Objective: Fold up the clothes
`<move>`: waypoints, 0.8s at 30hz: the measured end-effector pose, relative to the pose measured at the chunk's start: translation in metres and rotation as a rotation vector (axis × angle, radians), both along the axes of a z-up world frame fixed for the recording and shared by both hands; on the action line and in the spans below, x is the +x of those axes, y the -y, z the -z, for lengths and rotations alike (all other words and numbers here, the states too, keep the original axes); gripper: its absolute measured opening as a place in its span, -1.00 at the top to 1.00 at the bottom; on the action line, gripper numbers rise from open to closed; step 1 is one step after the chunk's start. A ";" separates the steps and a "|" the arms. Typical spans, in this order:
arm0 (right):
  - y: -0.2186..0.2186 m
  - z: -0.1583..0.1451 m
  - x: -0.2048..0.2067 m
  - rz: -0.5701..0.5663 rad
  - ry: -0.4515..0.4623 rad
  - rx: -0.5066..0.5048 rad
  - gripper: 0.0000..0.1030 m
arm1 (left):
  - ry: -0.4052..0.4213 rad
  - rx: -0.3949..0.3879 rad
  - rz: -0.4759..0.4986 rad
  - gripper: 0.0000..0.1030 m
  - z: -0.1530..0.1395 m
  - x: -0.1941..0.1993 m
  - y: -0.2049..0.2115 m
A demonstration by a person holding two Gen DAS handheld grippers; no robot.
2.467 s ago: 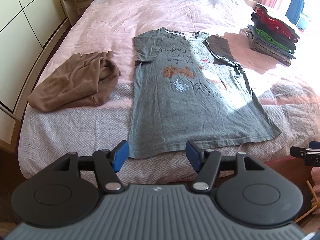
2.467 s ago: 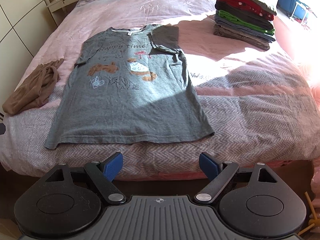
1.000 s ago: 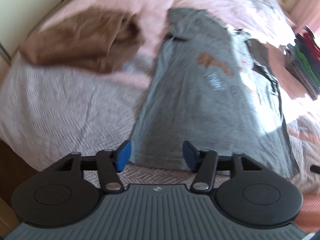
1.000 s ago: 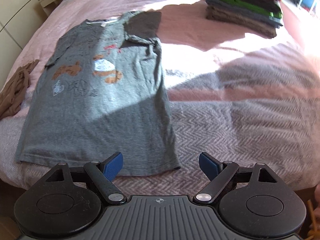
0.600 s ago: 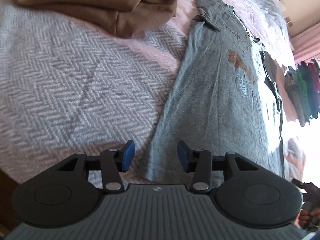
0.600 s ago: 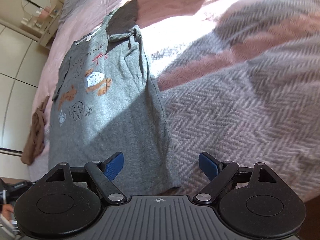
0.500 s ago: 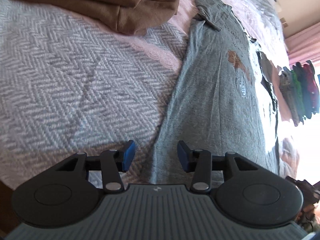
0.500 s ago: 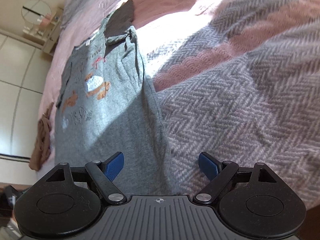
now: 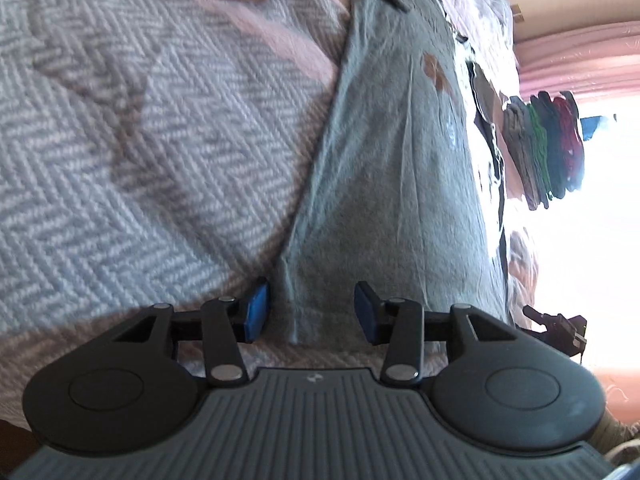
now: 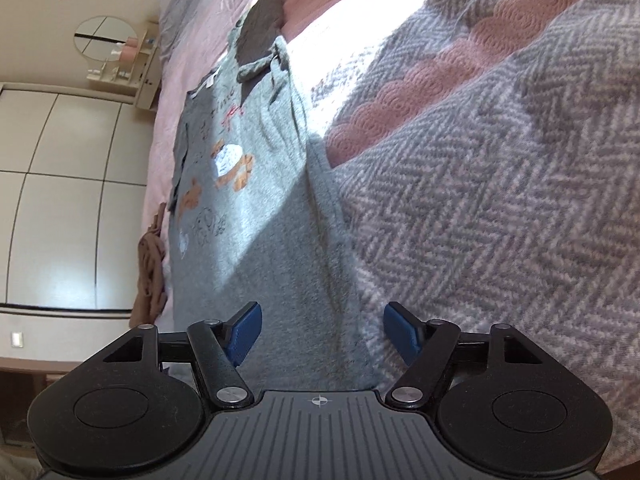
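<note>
Grey printed T-shirt (image 9: 384, 184) spread flat, print up, on the bed's herringbone blanket (image 9: 132, 152), hem nearest. Left gripper (image 9: 310, 310) low over the hem's left corner, fingers spread with the corner between them, not pinched. Right gripper (image 10: 320, 330) at the opposite hem corner — fingers closing, cloth between, no contact visible yet. To grip well: catch both layers at each corner, clamp fully before lifting, raise both corners evenly — avoid snagging the blanket.

we see the grey printed t-shirt (image 9: 392, 168) lying flat, front up, on the herringbone bedspread (image 9: 140, 140), one sleeve folded inward.
</note>
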State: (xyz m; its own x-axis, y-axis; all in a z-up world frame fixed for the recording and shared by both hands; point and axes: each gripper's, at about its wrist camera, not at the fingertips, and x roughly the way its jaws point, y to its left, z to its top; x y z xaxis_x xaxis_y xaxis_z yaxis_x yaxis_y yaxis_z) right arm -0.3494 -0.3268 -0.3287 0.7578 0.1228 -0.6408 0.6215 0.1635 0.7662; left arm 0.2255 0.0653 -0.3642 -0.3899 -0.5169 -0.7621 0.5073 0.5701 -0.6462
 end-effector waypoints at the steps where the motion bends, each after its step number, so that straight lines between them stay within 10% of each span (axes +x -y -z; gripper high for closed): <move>1: -0.001 0.000 -0.001 -0.003 0.006 0.004 -0.39 | -0.003 0.002 -0.004 0.24 0.000 0.000 0.000; 7: 0.004 0.014 0.001 0.041 0.017 0.037 0.09 | -0.008 0.019 -0.010 0.37 0.009 0.003 0.010; 10: 0.005 0.016 0.008 0.012 0.004 0.033 0.36 | 0.000 0.039 0.017 0.96 0.008 0.001 0.011; 12: 0.001 0.016 0.007 -0.011 -0.012 0.037 0.94 | 0.008 0.030 0.018 0.97 0.006 -0.002 0.006; 24: -0.001 -0.040 -0.003 0.035 0.070 -0.038 0.97 | 0.082 -0.110 -0.028 0.99 -0.058 0.004 -0.004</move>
